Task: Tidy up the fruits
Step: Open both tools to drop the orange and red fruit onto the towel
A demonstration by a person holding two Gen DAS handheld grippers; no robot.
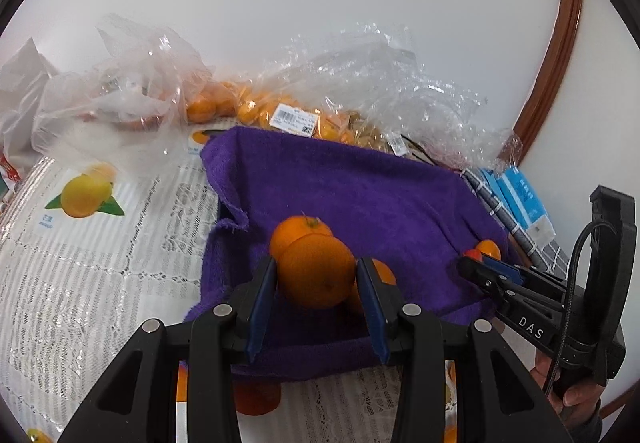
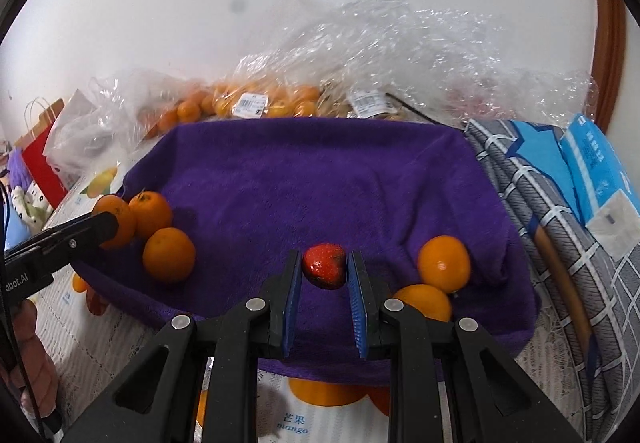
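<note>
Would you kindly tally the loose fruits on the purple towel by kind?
Oranges: 5, three at the left and two at the right
Strawberries: 1
Total: 6 on the purple towel

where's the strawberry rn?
Right wrist view: the strawberry sits between the right gripper fingers, low on the purple towel, with two oranges just to its right.
</note>
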